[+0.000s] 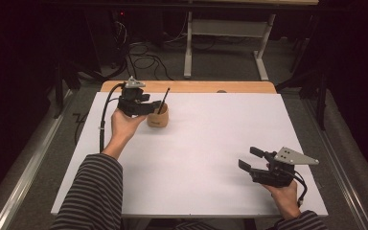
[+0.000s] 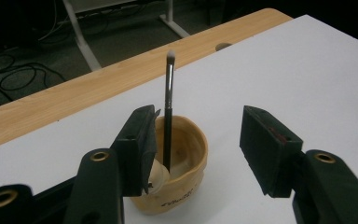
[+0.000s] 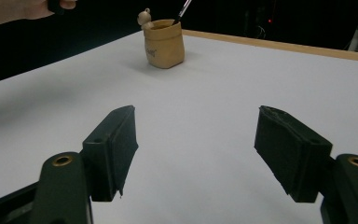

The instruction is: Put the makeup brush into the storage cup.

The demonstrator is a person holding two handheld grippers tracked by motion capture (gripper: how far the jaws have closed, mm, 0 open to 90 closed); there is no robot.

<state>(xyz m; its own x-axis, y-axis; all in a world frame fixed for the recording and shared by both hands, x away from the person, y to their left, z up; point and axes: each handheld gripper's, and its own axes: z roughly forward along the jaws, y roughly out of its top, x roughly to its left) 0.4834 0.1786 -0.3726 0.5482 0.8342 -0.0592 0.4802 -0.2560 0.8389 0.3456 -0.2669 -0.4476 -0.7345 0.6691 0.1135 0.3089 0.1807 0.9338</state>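
Standing the brush (image 2: 169,100) in the small tan cup (image 2: 186,154) at the far left of the desk (image 1: 206,143).

The left gripper (image 1: 148,106) is just beside the cup, its jaws spread wide on both sides of the brush without touching it; I judge it has let go, because the brush leans on the cup's rim by itself with the bristles up. The right gripper (image 1: 251,159) rests well apart, near the front right corner, its jaws spread also and pinching nothing, probably only waiting. A little figure (image 3: 144,17) sits on the cup's rim.
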